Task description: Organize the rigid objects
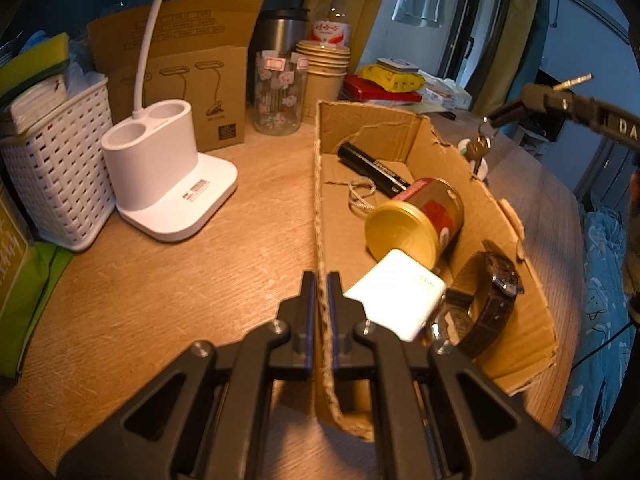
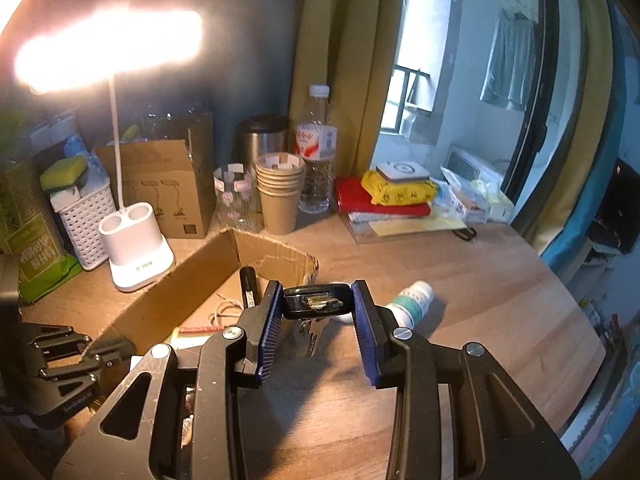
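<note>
Presently, the wooden desk [image 1: 168, 280] carries all items under inspection. Largest among them is the open cardboard box [image 1: 492, 216], its near wall clamped between the closed jaws of the left gripper [image 1: 321, 284], one finger inside the box and one outside. Behind the box stand a white lamp base [image 1: 160, 176] with its lit head glaring in the right wrist view, a white lattice basket [image 1: 60, 184], a brown carton [image 1: 192, 76], a steel tumbler [image 1: 282, 30], a water bottle [image 1: 332, 20], a patterned glass jar [image 1: 280, 92] and stacked paper cups [image 1: 324, 68].

Inside the box lie, in descending size, a gold-lidded can [image 1: 416, 220] on its side, a brown-strapped wristwatch [image 1: 488, 304], a white charger block [image 1: 396, 292] touching the can, a black marker [image 1: 372, 168] toward the far end, and a loop of string [image 1: 362, 194].

Outside the box, a small white bottle with a teal label [image 2: 412, 300] lies on its side on the desk.

The right gripper [image 2: 318, 304] is partly closed, its pads pressing both ends of a black key fob [image 2: 316, 300]; metal keys [image 1: 478, 148] hang beneath, raised clear of the desk just beyond the box's right wall.
</note>
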